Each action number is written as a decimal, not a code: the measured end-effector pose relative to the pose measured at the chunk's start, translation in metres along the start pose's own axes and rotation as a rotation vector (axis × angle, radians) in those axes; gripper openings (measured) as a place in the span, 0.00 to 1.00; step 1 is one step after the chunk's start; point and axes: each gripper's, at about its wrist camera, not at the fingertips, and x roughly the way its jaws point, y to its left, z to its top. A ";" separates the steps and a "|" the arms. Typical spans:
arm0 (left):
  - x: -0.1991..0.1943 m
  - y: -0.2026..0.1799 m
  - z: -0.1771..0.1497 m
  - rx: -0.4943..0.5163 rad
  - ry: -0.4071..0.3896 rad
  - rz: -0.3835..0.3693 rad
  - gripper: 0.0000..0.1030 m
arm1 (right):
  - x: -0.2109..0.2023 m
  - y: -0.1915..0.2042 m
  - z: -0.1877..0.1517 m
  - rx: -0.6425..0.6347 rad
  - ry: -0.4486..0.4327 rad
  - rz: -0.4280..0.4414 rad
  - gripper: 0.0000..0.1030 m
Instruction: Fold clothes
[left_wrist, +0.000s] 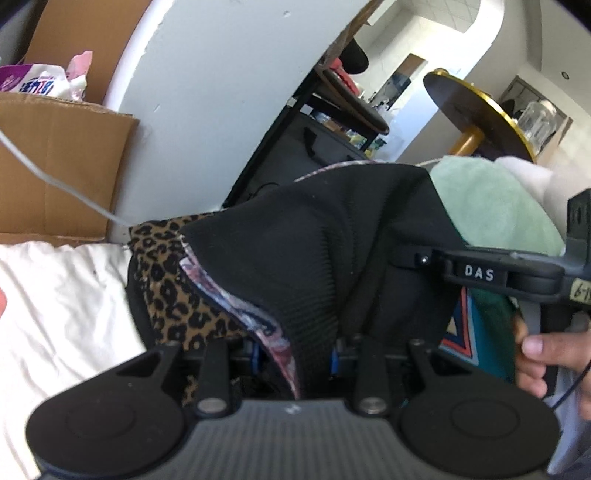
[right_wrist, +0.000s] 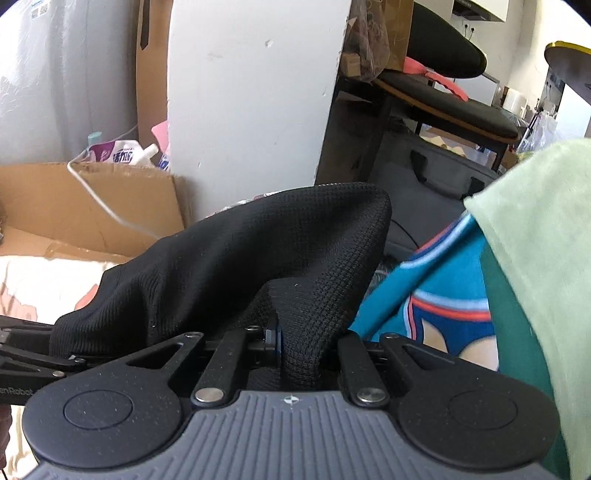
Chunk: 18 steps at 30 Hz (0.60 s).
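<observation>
The knit (left_wrist: 332, 236) drapes between both grippers, over a patterned cloth (left_wrist: 166, 280). A sheet (left_wrist: 62, 295) lies left, a box (left_wrist: 55, 166) behind it, towels (left_wrist: 491, 206) right, a pillar (left_wrist: 229, 85) behind.

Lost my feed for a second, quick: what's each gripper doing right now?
Left gripper: shut on the black ribbed knit garment.
Right gripper: shut on the same black ribbed knit garment.

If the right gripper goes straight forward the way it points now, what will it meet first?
The right gripper is already shut on the black knit garment, which bulges directly ahead. Beyond that fold, probably the white pillar, though depth is unclear.
</observation>
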 end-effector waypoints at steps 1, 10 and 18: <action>0.003 0.002 0.004 0.011 0.004 -0.001 0.33 | 0.007 -0.002 0.001 0.005 0.007 0.005 0.09; 0.039 0.037 0.027 0.012 0.106 -0.017 0.33 | 0.070 -0.018 0.009 0.050 0.073 0.051 0.09; 0.061 0.076 0.038 -0.090 0.143 -0.039 0.33 | 0.117 -0.026 0.019 0.103 0.120 0.109 0.10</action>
